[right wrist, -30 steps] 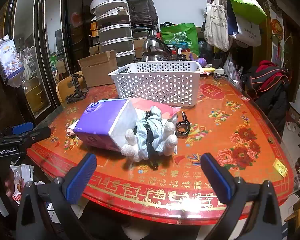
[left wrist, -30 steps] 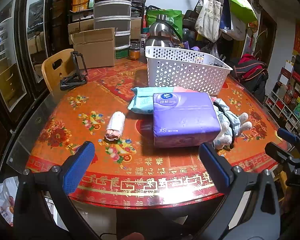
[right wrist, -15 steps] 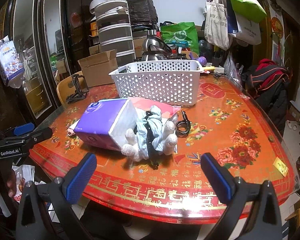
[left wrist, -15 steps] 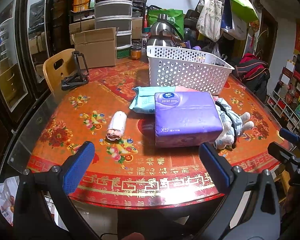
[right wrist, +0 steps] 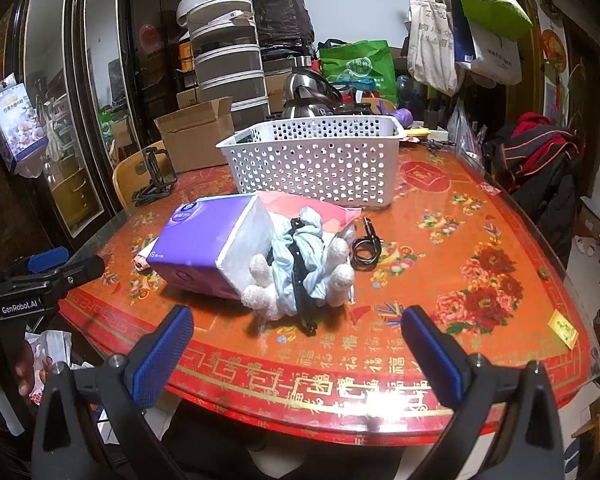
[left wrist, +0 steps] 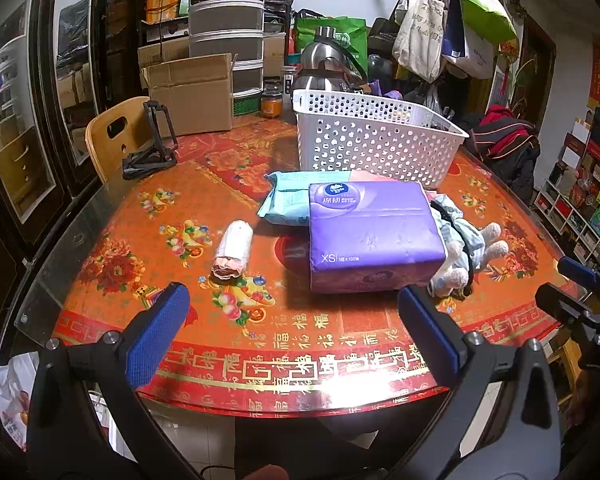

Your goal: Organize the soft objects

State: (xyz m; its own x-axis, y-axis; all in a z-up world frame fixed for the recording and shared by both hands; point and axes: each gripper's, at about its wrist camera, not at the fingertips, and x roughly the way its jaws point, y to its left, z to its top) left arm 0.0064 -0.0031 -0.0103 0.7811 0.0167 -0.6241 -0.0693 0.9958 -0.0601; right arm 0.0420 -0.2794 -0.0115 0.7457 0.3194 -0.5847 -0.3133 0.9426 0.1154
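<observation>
A purple tissue pack (left wrist: pixel 370 232) (right wrist: pixel 208 246) lies mid-table on a red patterned cloth. Behind it is a teal wipes pack (left wrist: pixel 286 202) and a pink packet (right wrist: pixel 300 204). A plush toy in pale blue clothes (left wrist: pixel 466 246) (right wrist: pixel 300 266) leans against the pack's right end. A small rolled white cloth (left wrist: pixel 234 250) lies to the left. A white perforated basket (left wrist: pixel 374 138) (right wrist: pixel 316 160) stands behind them. My left gripper (left wrist: pixel 294 330) is open near the front edge, short of the pack. My right gripper (right wrist: pixel 298 350) is open, just before the plush toy.
A black cable coil (right wrist: pixel 364 246) lies right of the toy. At the back stand a cardboard box (left wrist: pixel 190 94), a metal kettle (left wrist: pixel 326 66), a black stand (left wrist: pixel 152 148) and a jar (left wrist: pixel 271 104). A wooden chair (left wrist: pixel 114 140) sits at the left.
Both views have shifted only slightly; the left gripper has crept a little nearer the table. Nothing on the table has moved.
</observation>
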